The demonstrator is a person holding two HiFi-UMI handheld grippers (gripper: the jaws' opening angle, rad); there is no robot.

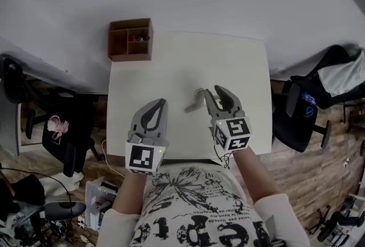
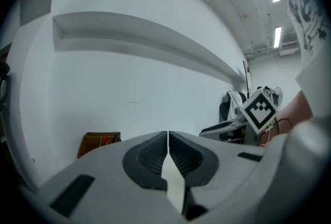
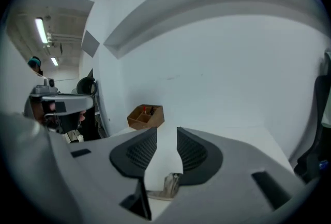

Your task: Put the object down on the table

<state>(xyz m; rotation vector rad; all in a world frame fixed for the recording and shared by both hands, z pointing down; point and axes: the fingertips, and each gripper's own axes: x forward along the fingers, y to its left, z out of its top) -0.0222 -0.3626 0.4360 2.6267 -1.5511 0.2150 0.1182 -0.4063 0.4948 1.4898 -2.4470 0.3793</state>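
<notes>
**A:** What is your right claw doing?

**B:** I'm holding my right gripper (image 1: pixel 214 92) low over the white table (image 1: pixel 239 52). Its 2 jaws are standing slightly apart with a narrow gap, and the pads are pressing on nothing.

**A:** And where is the object?

**B:** The metal object (image 1: pixel 195 101), a small silvery bent piece, is lying on the table just beside that gripper's left jaw. In the right gripper view it is showing low down through the gap, near the roots of the jaws and below the pads. I cannot tell whether it is touching the jaw.

**A:** Is your left claw carrying anything?

**B:** No. I'm keeping my left gripper (image 1: pixel 161 102) over the near left part of the table, well apart from the object. Its 2 tips are meeting, so it is closed and empty.

**A:** What else is sitting around you?

**B:** A wooden organizer (image 1: pixel 130 40) is sitting at the table's far left corner, with small red and dark things in 1 of its compartments. A black office chair (image 1: pixel 299 117) is standing off the table's right edge.
</notes>
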